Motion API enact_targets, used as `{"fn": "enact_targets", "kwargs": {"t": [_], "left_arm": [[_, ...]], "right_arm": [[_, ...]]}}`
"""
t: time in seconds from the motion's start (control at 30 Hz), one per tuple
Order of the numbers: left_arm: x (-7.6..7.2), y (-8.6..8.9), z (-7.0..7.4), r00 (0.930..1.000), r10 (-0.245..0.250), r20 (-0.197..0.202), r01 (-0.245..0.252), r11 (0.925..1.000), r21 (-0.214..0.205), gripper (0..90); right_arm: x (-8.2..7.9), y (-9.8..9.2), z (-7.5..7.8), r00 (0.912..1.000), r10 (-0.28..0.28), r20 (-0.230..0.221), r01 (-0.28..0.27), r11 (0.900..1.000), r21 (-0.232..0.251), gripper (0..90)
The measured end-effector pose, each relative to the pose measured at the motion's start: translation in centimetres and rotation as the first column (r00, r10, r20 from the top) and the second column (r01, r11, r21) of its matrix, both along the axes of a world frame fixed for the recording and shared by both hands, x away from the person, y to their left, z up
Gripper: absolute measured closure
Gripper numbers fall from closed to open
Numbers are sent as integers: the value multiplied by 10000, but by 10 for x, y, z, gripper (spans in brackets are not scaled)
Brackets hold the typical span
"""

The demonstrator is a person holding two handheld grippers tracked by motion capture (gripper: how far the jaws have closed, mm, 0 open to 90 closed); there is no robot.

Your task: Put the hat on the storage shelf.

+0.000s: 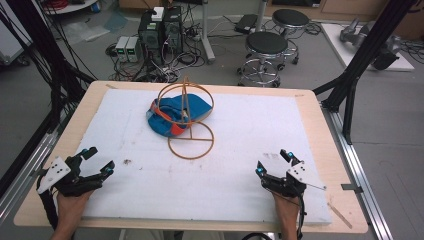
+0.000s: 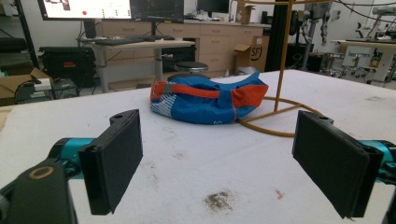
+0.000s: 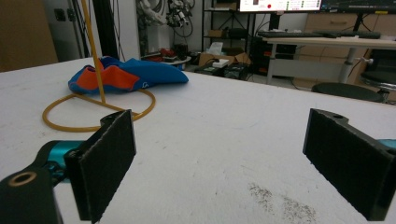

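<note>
Cap: we see it, blue with orange panels, lying on the far middle of the pad, under the stand's upper ring and touching the base ring.
Left fingers: released, standing wide apart with nothing between them; bare pad below.
Right fingers: released too, wide gap, nothing held.
Left gripper: we place it at the near left of the pad, jaws aimed toward the cap, well apart from it.
Right gripper: near right of the pad, also aimed inward, well apart from the cap.
Hands: we see one behind each gripper, coming in from the near edge.
Stand: thin orange-yellow wire, flat ring on the pad, upright rod, ring on top.
Pad: white, covers most of the table; small dark specks just in front of each gripper.
</note>
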State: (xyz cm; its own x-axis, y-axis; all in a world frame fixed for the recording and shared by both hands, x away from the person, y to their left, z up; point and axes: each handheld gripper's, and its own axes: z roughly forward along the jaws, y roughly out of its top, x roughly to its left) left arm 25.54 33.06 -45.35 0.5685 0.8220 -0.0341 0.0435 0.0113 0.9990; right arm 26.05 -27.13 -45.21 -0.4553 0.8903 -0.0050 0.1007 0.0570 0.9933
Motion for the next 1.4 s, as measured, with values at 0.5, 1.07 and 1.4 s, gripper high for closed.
{"fn": "enact_targets", "kwargs": {"t": [0.5,1.07,1.4], "left_arm": [[5,0,2,9989,-218,-408,225,9996,151,164],[27,-4,33,9915,-991,-846,1050,9921,680,157],[65,-5,71,9767,-1575,-1456,1793,9721,1511,135]], "right_arm": [[0,-1,0,10000,42,32,-42,10000,89,85],[0,0,0,10000,23,-54,-23,10000,60,85],[1,0,0,10000,19,-83,-19,10000,4,85]]}}
